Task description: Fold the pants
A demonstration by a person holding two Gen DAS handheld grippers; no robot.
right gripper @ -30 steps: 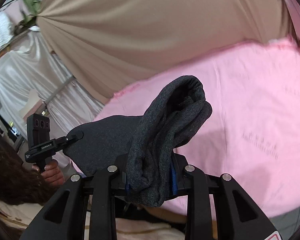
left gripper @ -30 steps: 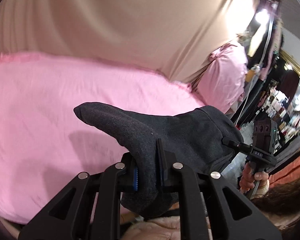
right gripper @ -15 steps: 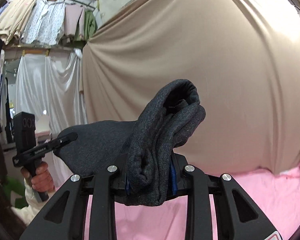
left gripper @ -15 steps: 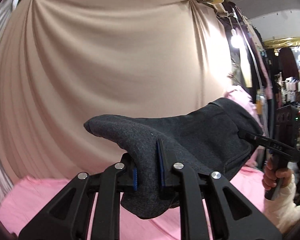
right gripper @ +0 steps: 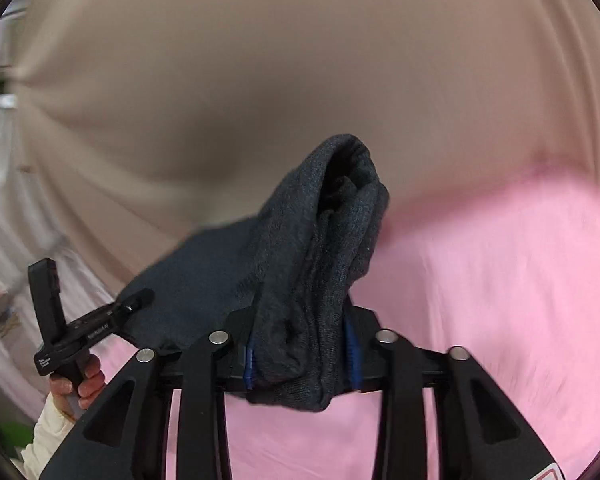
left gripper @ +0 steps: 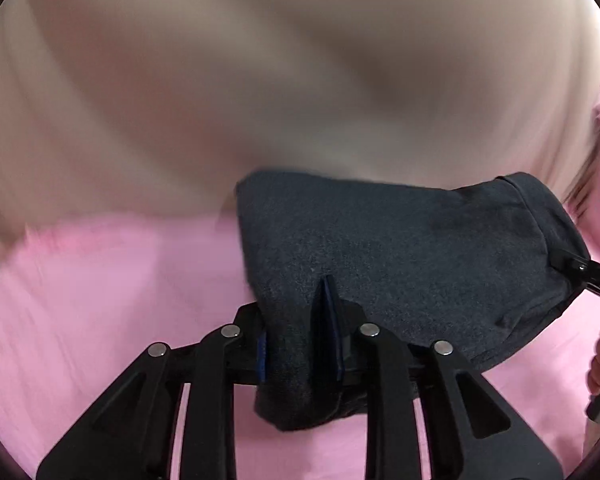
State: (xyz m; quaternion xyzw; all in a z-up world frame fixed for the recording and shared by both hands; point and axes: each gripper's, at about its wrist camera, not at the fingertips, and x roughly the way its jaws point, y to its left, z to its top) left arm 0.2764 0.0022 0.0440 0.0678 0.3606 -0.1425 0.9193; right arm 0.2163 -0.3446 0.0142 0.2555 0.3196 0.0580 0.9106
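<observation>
The dark grey pants hang stretched between my two grippers above a pink sheet. My left gripper is shut on one end of the waistband. My right gripper is shut on a bunched fold of the pants. The right gripper also shows in the left wrist view, clamped on the far edge of the cloth. The left gripper shows in the right wrist view, held by a hand. The lower part of the pants is hidden.
A beige draped curtain fills the background behind the pink sheet. The views are motion blurred. White drapes hang at the far left.
Both cameras have tilted down from the curtain, so the pink sheet fills more of the lower views. Both grippers stay clamped on the pants.
</observation>
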